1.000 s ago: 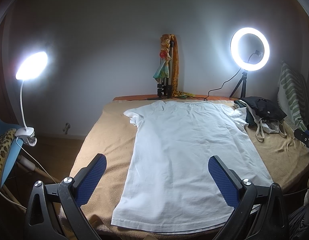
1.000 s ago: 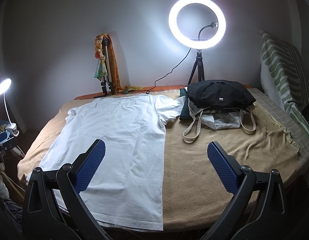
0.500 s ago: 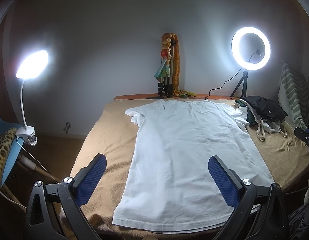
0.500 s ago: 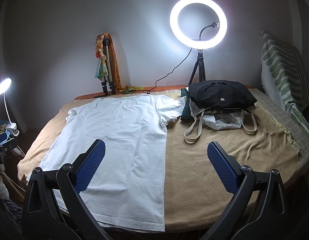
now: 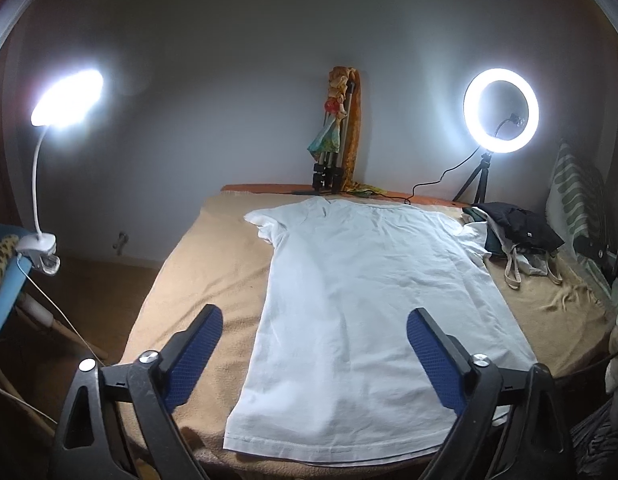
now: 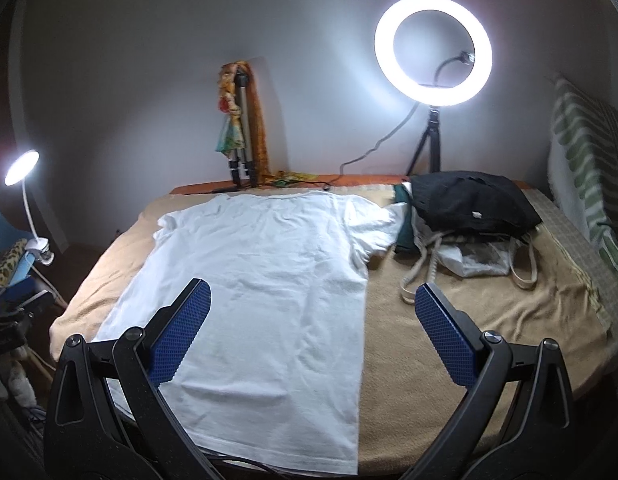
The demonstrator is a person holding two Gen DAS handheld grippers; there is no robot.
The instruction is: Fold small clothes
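Observation:
A white T-shirt [image 5: 361, 300] lies flat on the tan blanket [image 5: 213, 264], collar toward the far wall, hem at the near edge. My left gripper [image 5: 315, 318] hovers above the shirt's lower half; its jaws are closing but still stand wide, with nothing pressed between the blue pads [image 5: 191, 354]. In the right wrist view the same T-shirt [image 6: 261, 280] fills the left half of the bed. My right gripper [image 6: 311, 292] hangs open over the shirt's right edge, with nothing between its fingers.
A black garment [image 6: 469, 204] sits on a pile with a strapped cloth bag [image 6: 473, 260] at the back right. A ring light [image 6: 433, 50] and a tripod [image 6: 241, 152] stand at the wall. A clip lamp [image 5: 65, 98] shines at left. A striped cushion [image 6: 585, 156] leans at right.
Both views have drawn a little closer to the bed and the shirt. The left gripper's pads have come slightly nearer to each other. The shirt lies as before.

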